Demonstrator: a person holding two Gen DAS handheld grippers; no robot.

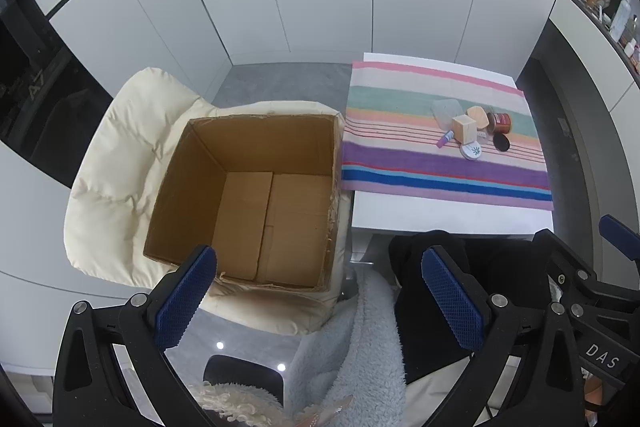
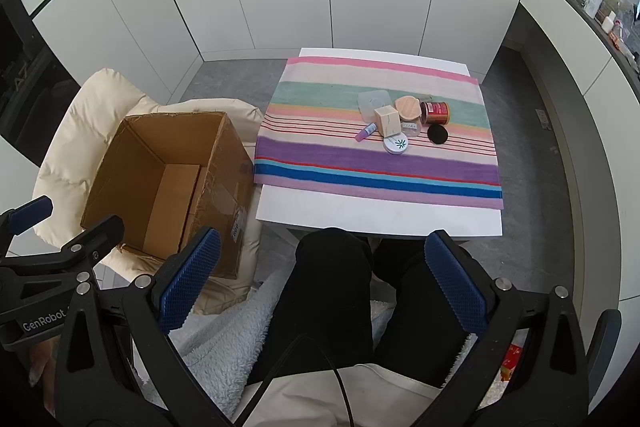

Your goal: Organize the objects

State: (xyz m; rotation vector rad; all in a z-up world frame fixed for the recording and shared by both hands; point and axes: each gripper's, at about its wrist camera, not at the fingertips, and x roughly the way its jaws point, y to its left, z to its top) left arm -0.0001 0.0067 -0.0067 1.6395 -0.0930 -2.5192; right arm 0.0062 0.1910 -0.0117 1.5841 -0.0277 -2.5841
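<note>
Blue-padded jaws of the left gripper and the right gripper stand spread wide, gripping nothing, both held above the person's lap. Below the left one an open cardboard box sits on a cream cushioned chair. Beside it, a white table carries a striped cloth with a cluster of small things: wooden cube, red tin, white round tin, black disc (all well apart from both grippers).

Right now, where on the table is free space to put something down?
Free: the striped cloth in front of and left of the small items, and the white table strip nearest the knees. Crowded: around the wooden cube and red tin.
</note>
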